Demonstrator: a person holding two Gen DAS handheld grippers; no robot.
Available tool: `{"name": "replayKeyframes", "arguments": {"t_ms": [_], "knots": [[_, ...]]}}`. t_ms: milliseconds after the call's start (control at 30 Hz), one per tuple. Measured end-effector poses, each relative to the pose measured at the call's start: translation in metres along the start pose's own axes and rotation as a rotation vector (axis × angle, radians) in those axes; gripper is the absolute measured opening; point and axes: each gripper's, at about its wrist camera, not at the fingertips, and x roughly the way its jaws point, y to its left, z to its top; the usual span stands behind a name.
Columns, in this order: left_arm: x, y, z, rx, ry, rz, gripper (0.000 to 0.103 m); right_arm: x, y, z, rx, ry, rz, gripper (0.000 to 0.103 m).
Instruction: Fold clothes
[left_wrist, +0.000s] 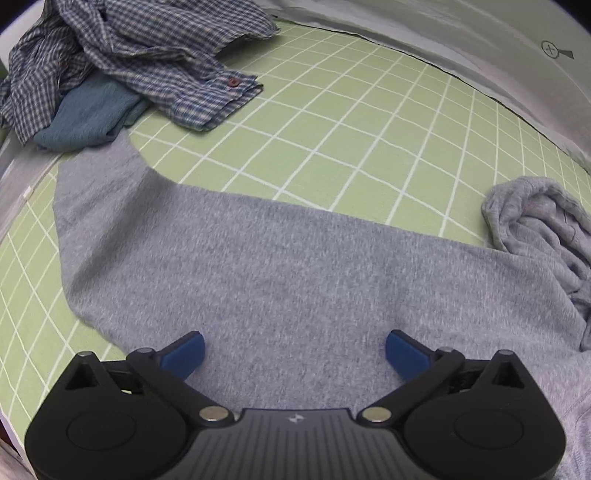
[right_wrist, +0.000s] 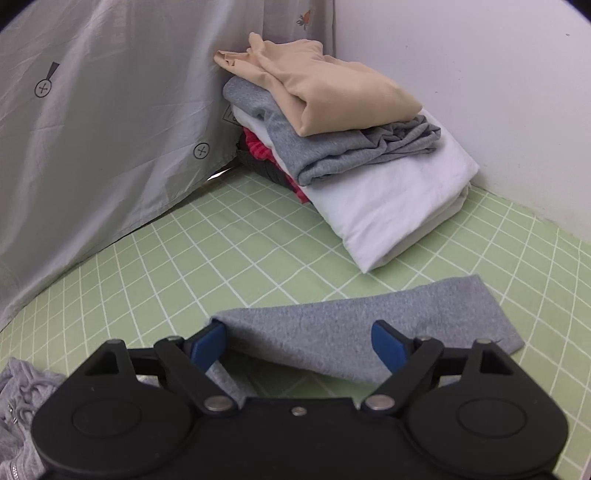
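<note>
Grey top (left_wrist: 295, 280) spread flat on the green sheet (left_wrist: 332, 122), ready for folding.
Left gripper (left_wrist: 294, 350) hovers over it, fingers wide apart, empty; right gripper (right_wrist: 299, 345), fingers apart, straddles its sleeve (right_wrist: 369, 332) unpinched, near the stack (right_wrist: 351, 147) in the far corner.

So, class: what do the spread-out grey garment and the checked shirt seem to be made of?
Grey garment: probably a knitted, cotton-like jersey; it has a matt, speckled heather surface and lies limp and flat. Checked shirt: probably thin woven cotton; it has a crisp blue-and-white check, sharp creases and a buttoned cuff. The exact fibres cannot be told.
</note>
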Motion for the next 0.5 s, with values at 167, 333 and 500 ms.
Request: {"name": "replayKeyframes", "arguments": {"t_ms": [167,333,500], "knots": [[-0.001,-0.003,-0.002,0.015,-0.015,-0.003,0.103,-0.010,-0.013,0.009,0.081,-0.029,0.035,0.087],[-0.001,-0.004,-0.002,0.013,-0.020,-0.004,0.103,-0.010,-0.014,0.017,0.178,0.011,0.128,0.099],[-0.001,-0.004,-0.003,0.004,-0.023,0.000,0.103,0.050,0.006,-0.001,0.055,0.192,0.006,0.090]]}}
